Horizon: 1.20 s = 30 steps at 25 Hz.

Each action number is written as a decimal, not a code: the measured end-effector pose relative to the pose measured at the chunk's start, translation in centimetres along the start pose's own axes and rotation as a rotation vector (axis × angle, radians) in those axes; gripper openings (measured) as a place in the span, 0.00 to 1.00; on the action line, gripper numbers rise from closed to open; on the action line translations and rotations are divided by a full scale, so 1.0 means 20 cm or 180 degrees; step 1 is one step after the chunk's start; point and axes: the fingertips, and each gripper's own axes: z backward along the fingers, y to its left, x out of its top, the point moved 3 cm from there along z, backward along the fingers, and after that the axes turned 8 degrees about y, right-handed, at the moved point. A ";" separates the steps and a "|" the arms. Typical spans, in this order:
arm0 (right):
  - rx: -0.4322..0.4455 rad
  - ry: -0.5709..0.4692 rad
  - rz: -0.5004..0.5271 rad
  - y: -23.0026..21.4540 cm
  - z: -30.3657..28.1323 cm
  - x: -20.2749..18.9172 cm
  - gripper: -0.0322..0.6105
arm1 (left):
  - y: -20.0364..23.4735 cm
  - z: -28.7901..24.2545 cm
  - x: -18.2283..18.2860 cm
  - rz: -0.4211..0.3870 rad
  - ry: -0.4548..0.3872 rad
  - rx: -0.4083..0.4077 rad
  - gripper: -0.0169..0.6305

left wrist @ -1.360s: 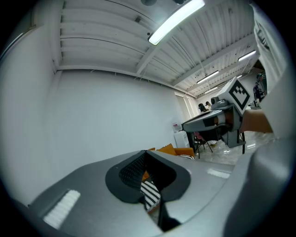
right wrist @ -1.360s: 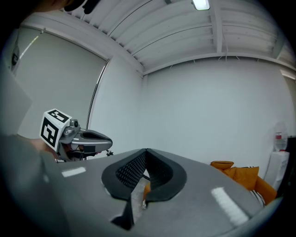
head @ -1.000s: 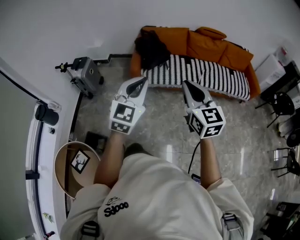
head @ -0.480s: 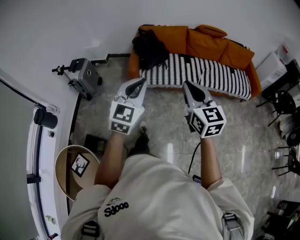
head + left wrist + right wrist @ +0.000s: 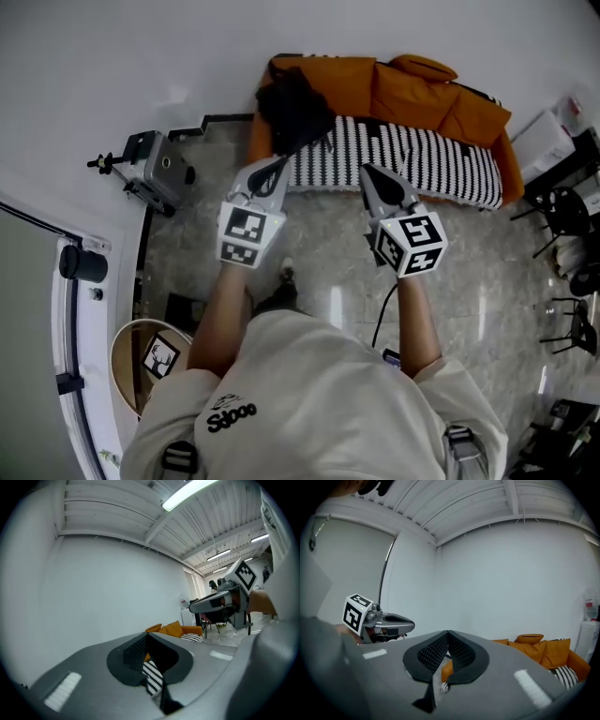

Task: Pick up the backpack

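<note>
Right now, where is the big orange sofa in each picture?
Head view: the orange fabric sofa is at the top, centre to right.
Left gripper view: small, just below the middle.
Right gripper view: lower right.
Shared landmark: the black-and-white striped blanket on its seat.

an orange sofa [image 5: 412, 86] is pushed up against the white wall [image 5: 141, 56], and a black-and-white striped cover [image 5: 422, 155] is spread over its seat. a grey case [image 5: 157, 167] is parked on the pale stone floor [image 5: 319, 244] off to the left, near the wall. a round wooden tub [image 5: 117, 352] is seen lower left, with a small picture card [image 5: 161, 357] inside it. dark chairs [image 5: 562, 202] are bunched at the right edge.
</note>
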 end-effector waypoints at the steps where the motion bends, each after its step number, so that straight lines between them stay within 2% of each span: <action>1: -0.0029 -0.0019 -0.0015 -0.03 -0.05 0.03 0.05 | 0.05 -0.05 0.02 0.0004 -0.0002 -0.0007 0.04; 13: -0.0028 0.0062 0.0004 -0.26 -0.59 0.25 0.05 | 0.49 -0.52 0.07 0.0029 0.0038 -0.0103 0.04; 22: -0.0058 0.0280 0.0041 -0.35 -0.88 0.27 0.05 | 0.71 -0.75 0.03 0.0088 0.0117 -0.0158 0.04; 30: -0.0113 0.0280 -0.0039 -0.43 -1.09 0.30 0.05 | 0.89 -0.91 -0.06 0.0176 0.0182 -0.0196 0.05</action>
